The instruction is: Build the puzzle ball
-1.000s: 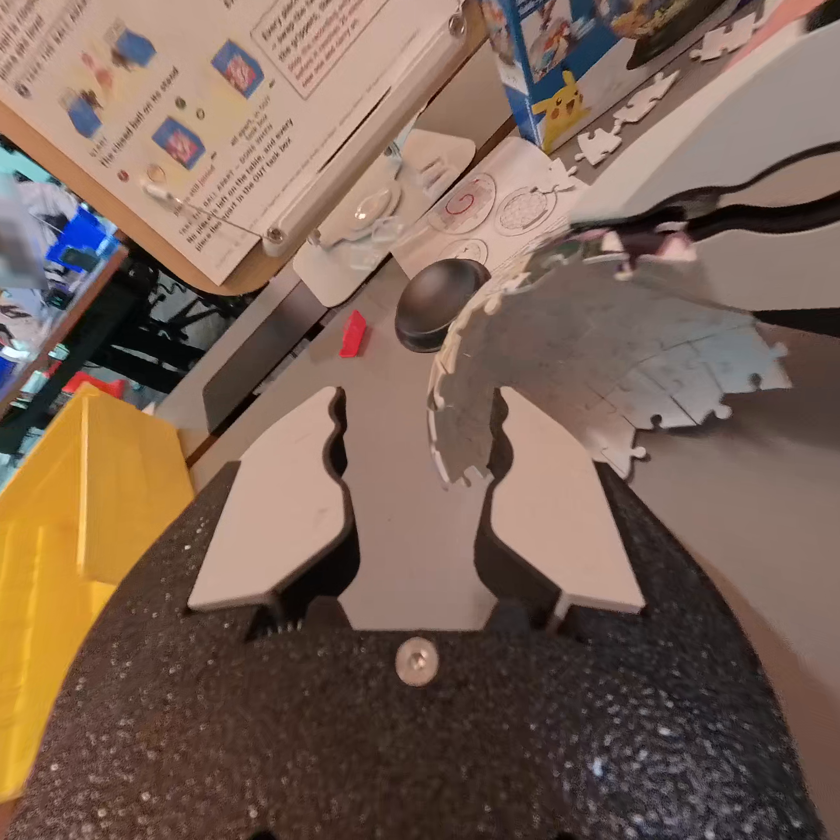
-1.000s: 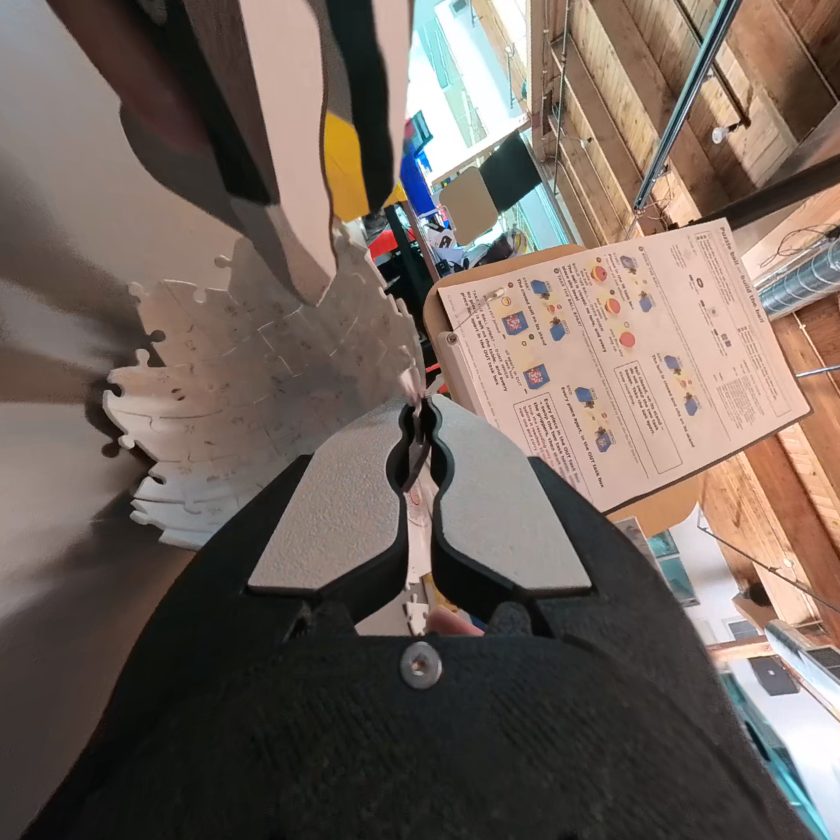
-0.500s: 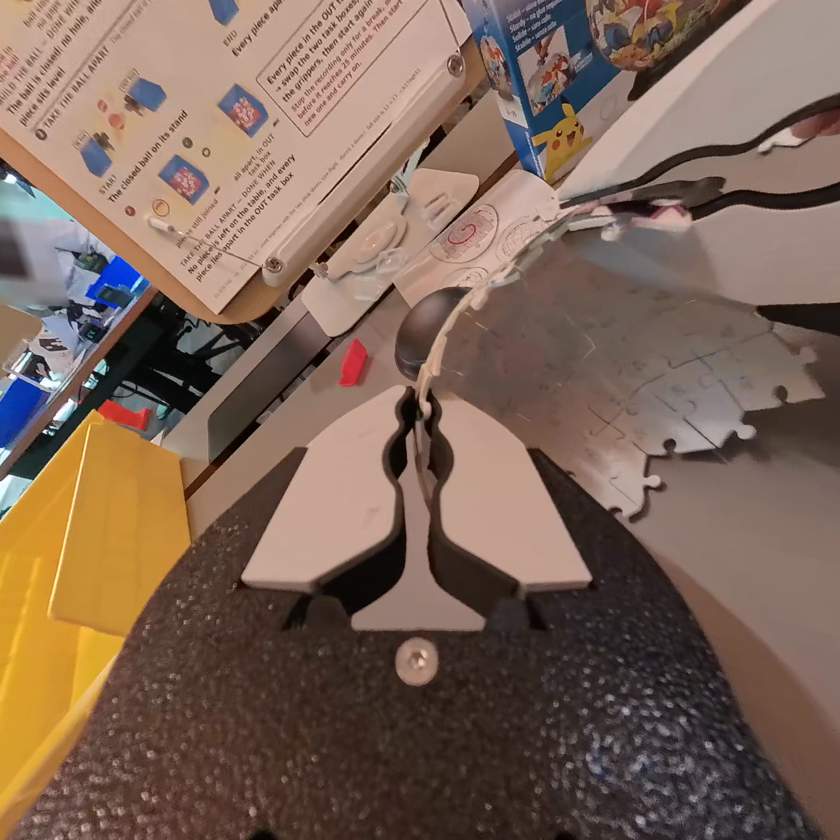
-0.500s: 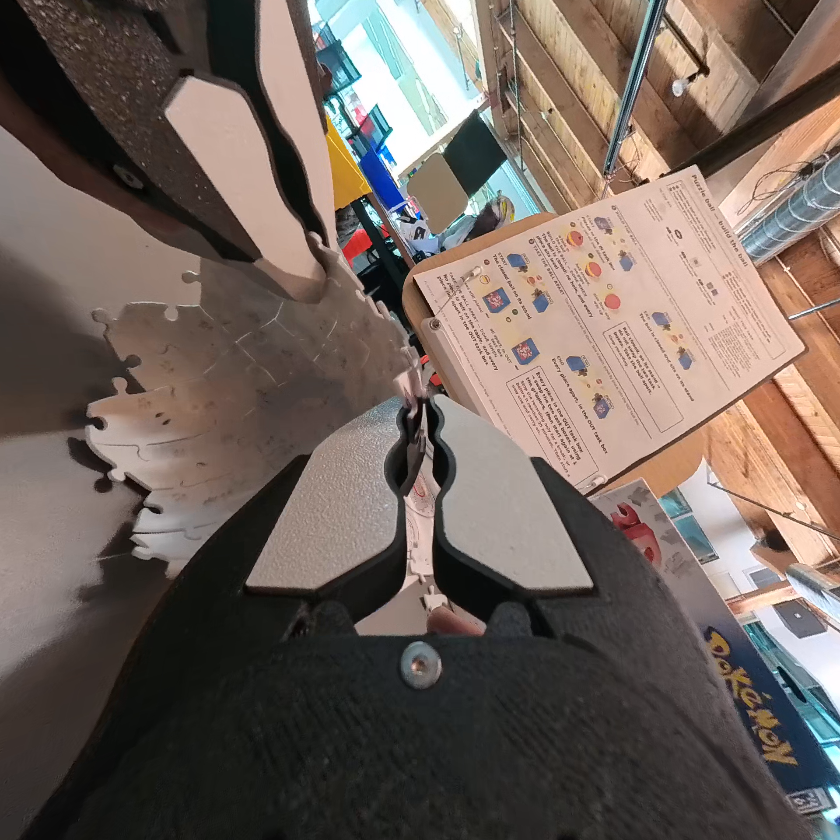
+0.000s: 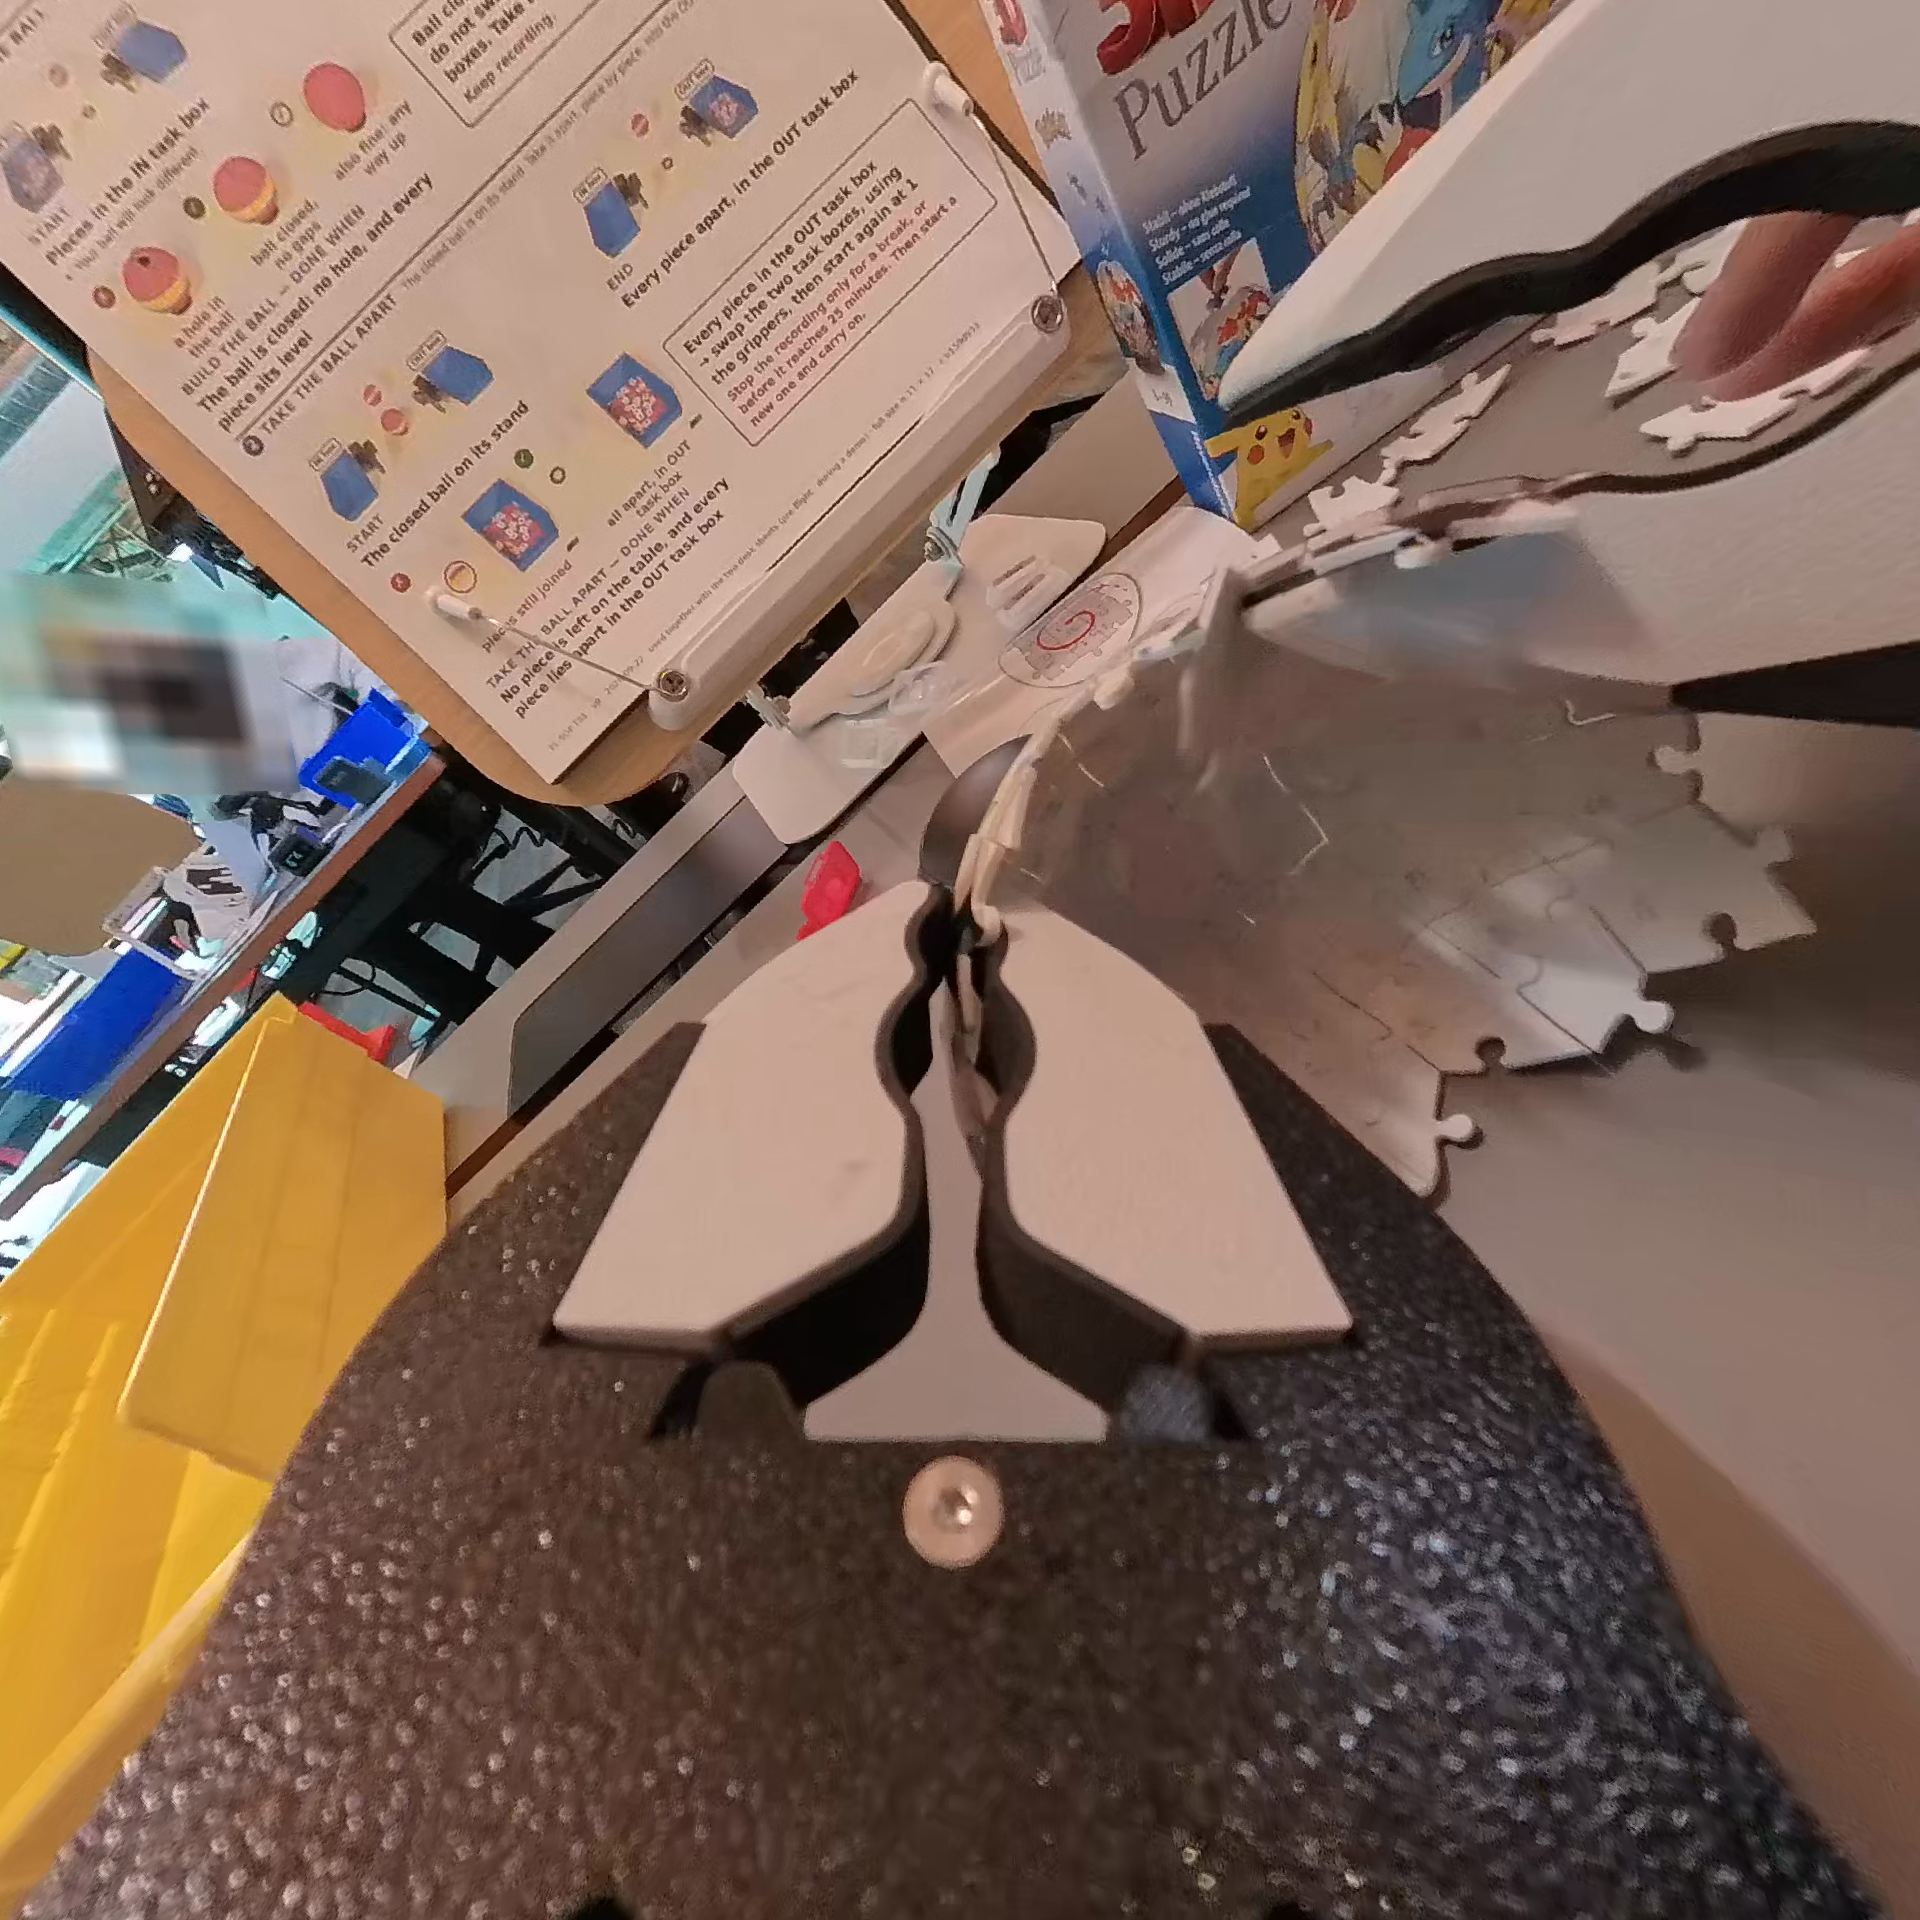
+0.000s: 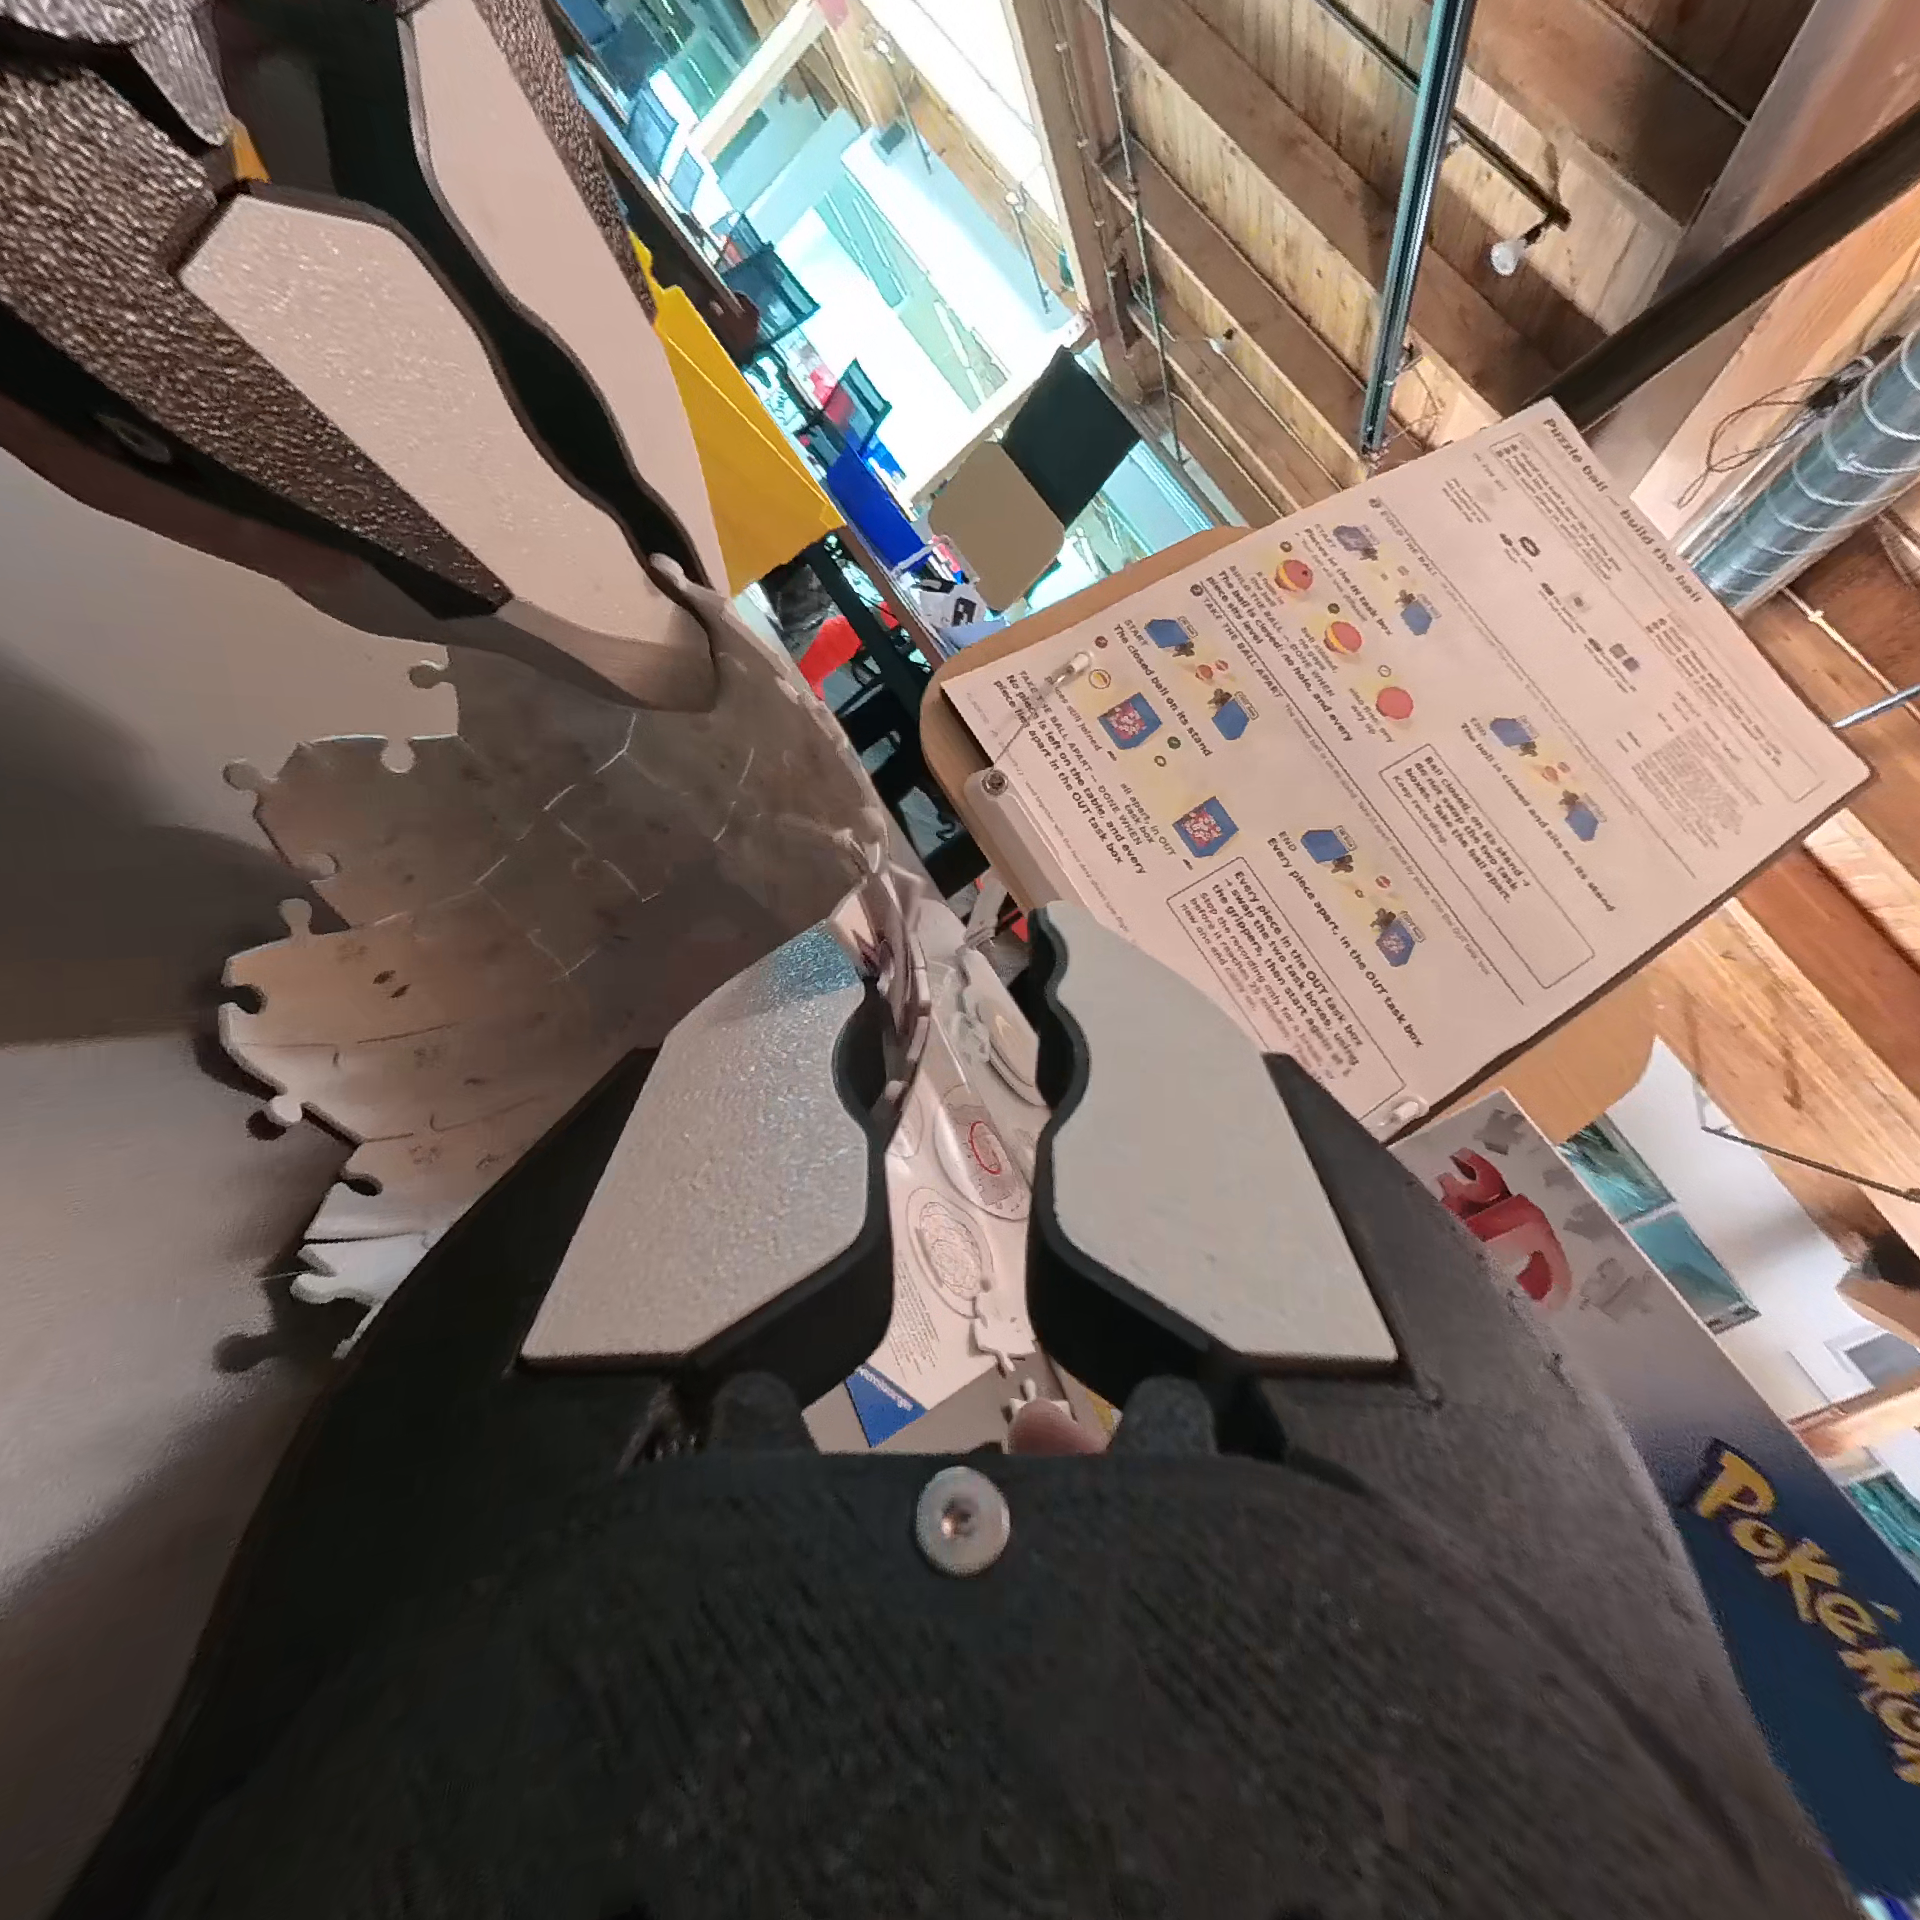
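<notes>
Right tool (image 6: 961, 997) has opened wide; left tool (image 5: 971, 940) pinches the puzzle shell (image 5: 1403, 862).

Timber-plank ceiling (image 6: 1299, 208) overhead, silver duct (image 6: 1808, 488) alongside, bright windows (image 6: 883, 208) beyond, grey tabletop (image 5: 1662, 1299) below.

Bright indoor light, strong fisheye warp at edges, slight motion blur.
</notes>
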`<action>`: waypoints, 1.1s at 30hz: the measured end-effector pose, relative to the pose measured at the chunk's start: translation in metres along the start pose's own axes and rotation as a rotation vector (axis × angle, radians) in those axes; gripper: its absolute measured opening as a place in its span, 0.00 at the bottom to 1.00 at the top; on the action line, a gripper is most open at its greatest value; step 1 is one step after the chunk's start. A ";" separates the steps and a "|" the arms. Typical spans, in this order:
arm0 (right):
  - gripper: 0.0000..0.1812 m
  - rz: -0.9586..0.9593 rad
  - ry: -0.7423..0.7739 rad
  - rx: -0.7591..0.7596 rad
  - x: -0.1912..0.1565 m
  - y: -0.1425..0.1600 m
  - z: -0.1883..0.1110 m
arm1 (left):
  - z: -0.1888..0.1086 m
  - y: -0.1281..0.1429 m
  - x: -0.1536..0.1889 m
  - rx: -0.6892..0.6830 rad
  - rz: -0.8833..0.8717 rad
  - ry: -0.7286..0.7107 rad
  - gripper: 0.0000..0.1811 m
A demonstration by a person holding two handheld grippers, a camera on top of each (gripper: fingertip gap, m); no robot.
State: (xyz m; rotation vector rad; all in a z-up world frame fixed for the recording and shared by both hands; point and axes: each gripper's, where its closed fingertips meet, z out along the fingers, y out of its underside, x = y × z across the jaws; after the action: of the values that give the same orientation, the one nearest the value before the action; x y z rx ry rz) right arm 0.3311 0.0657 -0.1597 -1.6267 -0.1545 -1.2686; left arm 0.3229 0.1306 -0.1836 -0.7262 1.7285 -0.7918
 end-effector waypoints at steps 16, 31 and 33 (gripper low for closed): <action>0.08 0.056 0.008 -0.028 -0.003 0.002 -0.001 | -0.001 0.001 0.000 -0.024 -0.047 0.001 0.02; 0.03 0.048 -0.009 -0.026 -0.007 0.000 -0.005 | -0.002 0.005 -0.002 -0.073 -0.086 -0.003 0.02; 0.03 0.049 -0.014 -0.031 -0.007 0.001 -0.005 | -0.002 0.005 -0.002 -0.081 -0.076 -0.005 0.02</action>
State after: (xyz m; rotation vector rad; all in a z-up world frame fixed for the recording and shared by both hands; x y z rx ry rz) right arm 0.3261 0.0645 -0.1661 -1.6565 -0.1035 -1.2286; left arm 0.3210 0.1361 -0.1861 -0.8532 1.7450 -0.7743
